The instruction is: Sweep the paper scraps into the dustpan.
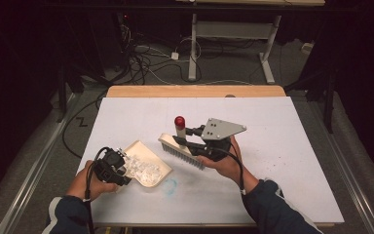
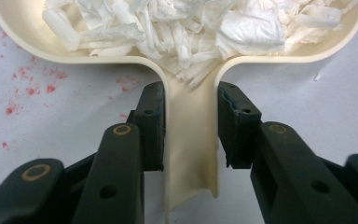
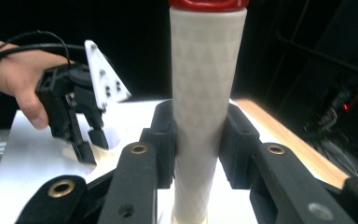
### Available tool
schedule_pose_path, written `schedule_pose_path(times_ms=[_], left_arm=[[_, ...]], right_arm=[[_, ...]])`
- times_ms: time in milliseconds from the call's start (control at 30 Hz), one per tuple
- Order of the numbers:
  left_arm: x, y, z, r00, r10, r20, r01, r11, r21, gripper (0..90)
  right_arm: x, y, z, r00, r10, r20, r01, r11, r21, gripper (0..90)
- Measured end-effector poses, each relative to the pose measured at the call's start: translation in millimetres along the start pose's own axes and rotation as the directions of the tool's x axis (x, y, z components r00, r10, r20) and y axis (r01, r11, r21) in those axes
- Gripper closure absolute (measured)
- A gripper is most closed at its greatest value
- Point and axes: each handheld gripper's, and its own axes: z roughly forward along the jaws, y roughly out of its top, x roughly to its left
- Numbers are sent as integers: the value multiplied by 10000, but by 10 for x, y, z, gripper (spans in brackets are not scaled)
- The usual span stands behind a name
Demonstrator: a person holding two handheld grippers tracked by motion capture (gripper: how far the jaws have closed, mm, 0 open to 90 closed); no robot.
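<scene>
A cream dustpan [image 1: 148, 165] lies low over the white table at the front left, loaded with white paper scraps [image 2: 186, 28]. My left gripper [image 1: 121, 170] is shut on the dustpan's handle [image 2: 191, 140]; both pads press its sides. A hand brush [image 1: 181, 152] hangs just right of the pan, bristles down, with its pale handle [image 3: 207, 93] upright and topped by a red cap [image 1: 179, 120]. My right gripper [image 1: 182, 137] is shut on that handle, which fills the gap between its jaws. In the right gripper view the left gripper [image 3: 86, 144] stands farther off, over the dustpan.
The white sheet [image 1: 272, 156] covers the table, with a wooden strip [image 1: 195, 91] along the back edge. A faint blue smudge [image 1: 169, 185] marks the sheet near the front. Red specks [image 2: 23, 88] dot the surface beside the pan. Cables [image 1: 146, 63] and table legs stand on the floor behind.
</scene>
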Motion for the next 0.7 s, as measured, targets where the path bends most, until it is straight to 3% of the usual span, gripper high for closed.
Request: schedule_pose_path(times_ms=[167,267,400,467,567,700], left_arm=[[-10,1,-12,10000,18,-53,-16,9997,256,628],[-8,-24,-23,10000,73,-28,-72,9991,427,628],[0,-37,-29,10000,59,15,-59,9993,380,628],[-2,-50,-35,10000,50,45,-52,9993,383,628],[1,-74,-47,9999,51,91,-54,9993,362,628],[-4,-75,-57,10000,58,33,-59,9995,312,627]], right_arm=[[-62,-78,69,9985,115,544,-152,9976,681,704],[-49,-135,205,9964,201,825,-251,9979,603,704],[40,-142,429,9930,-374,1116,295,9970,715,704],[83,-147,544,9928,-622,1024,519,9936,1003,704],[145,-136,638,9955,-623,717,548,9933,1019,704],[255,-129,678,9975,-611,-368,645,9930,987,699]])
